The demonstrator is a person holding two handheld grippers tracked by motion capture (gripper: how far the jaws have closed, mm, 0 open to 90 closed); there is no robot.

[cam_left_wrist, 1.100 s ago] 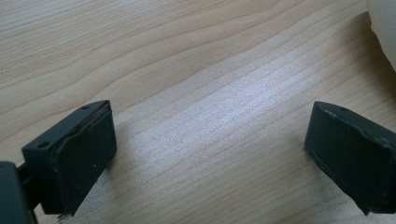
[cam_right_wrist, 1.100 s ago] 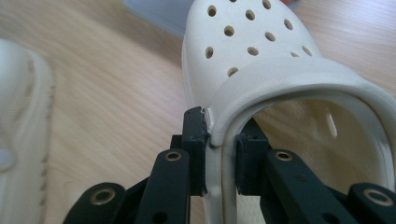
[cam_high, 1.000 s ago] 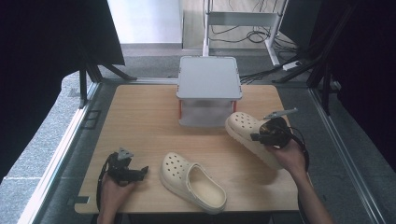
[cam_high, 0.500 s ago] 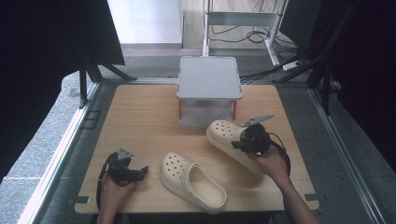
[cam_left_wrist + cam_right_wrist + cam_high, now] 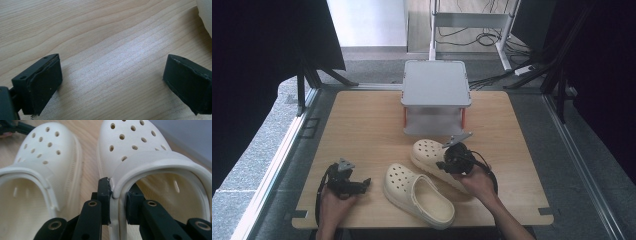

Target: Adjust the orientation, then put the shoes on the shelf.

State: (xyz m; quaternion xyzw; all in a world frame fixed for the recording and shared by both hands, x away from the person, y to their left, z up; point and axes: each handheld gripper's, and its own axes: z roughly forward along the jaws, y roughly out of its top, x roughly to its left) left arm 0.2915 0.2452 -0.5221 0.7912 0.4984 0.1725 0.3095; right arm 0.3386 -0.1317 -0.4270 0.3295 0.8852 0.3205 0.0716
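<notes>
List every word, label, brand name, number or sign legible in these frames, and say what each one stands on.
None can be read.
Held clog: perforated cream upper, no brand mark or size number visible.
Second clog: the same, plain.
Grey rack: blank top.
Wooden table: bare wood grain, no markings.
Right gripper and left gripper: black jaws, no lettering.

Right gripper (image 5: 447, 164) has carried its clamped clog (image 5: 432, 156) leftward from the table's right side — lower too. It now sits just beside the second clog (image 5: 418, 194).
</notes>
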